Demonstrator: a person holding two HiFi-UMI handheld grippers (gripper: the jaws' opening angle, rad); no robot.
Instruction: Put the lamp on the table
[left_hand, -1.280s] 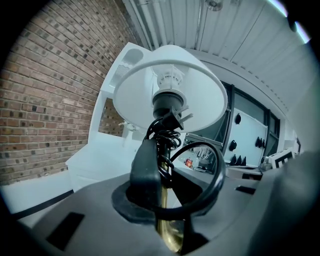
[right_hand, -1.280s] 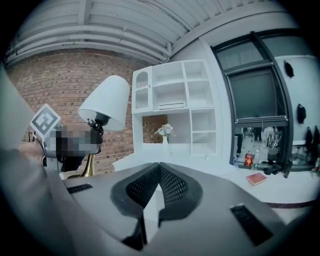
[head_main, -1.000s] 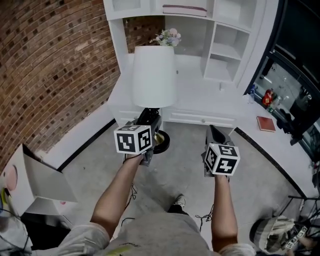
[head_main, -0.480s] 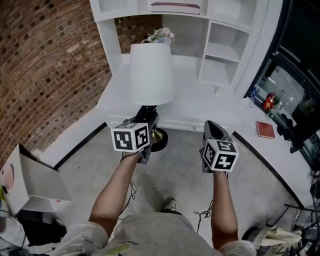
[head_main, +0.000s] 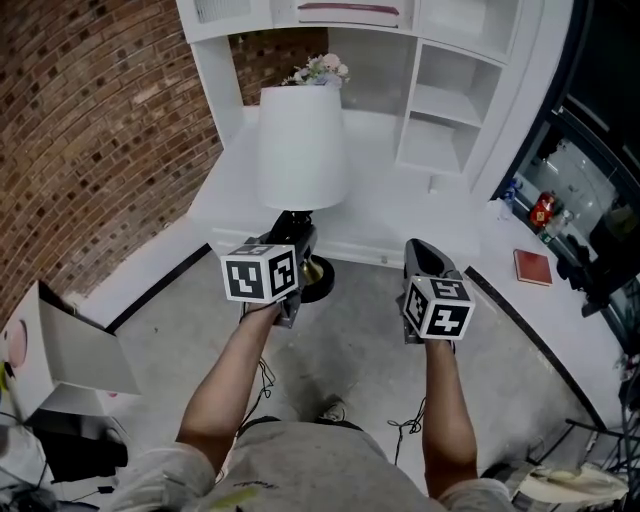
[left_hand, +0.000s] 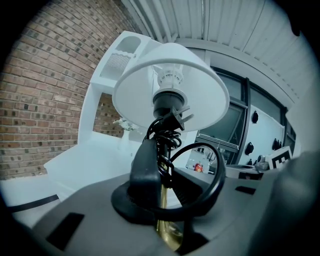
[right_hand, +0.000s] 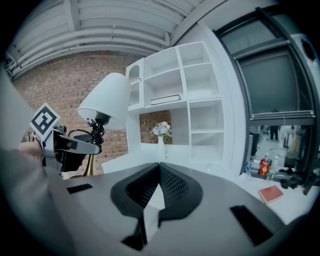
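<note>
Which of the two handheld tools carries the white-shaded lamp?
The left tool, clamped on the stem of the white-shaded brass lamp; the right tool is shut and empty.

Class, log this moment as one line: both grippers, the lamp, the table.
left gripper: jaws shut on lamp | right gripper: jaws shut, empty | lamp: carried, not yet on table

No text, brand, number or sign can be read in any view. The left gripper (head_main: 298, 245) and the right gripper (head_main: 422, 255) each carry a cube (head_main: 260, 280) faced with black-and-white square patterns, not letters or digits. The red book (head_main: 531, 266) on the table (head_main: 490, 235) is too small for any title to show.
</note>
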